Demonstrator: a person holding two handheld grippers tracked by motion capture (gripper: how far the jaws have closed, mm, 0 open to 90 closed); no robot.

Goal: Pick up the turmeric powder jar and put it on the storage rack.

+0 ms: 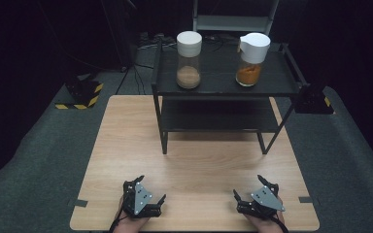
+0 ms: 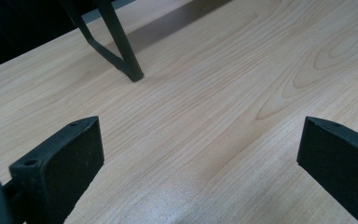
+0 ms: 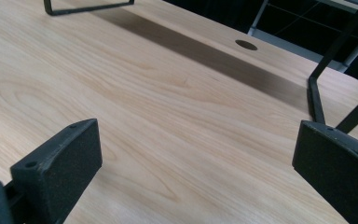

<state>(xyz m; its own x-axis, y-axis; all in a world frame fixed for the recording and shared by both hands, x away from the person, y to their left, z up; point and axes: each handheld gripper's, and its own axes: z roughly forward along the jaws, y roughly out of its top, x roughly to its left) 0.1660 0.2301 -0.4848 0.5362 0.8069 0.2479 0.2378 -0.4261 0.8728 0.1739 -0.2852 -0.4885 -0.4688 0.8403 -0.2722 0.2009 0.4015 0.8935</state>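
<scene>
Two clear jars with white lids stand on the top shelf of a black metal rack (image 1: pixel 222 87). The left jar (image 1: pixel 189 60) holds brown powder, the right jar (image 1: pixel 251 60) orange powder. My left gripper (image 1: pixel 150 189) rests low at the table's near left, open, nothing between its pads (image 2: pixel 70 154). My right gripper (image 1: pixel 248 187) sits at the near right, also open and empty, its pads (image 3: pixel 67 161) wide apart over bare wood. Both grippers are far in front of the rack.
The light wooden table (image 1: pixel 194 160) carries the rack at its far half; a rack leg (image 2: pixel 121 46) stands ahead of the left gripper. A round hole (image 3: pixel 246 45) in the tabletop and rack legs (image 3: pixel 314 100) lie ahead of the right gripper. Grey floor surrounds the table.
</scene>
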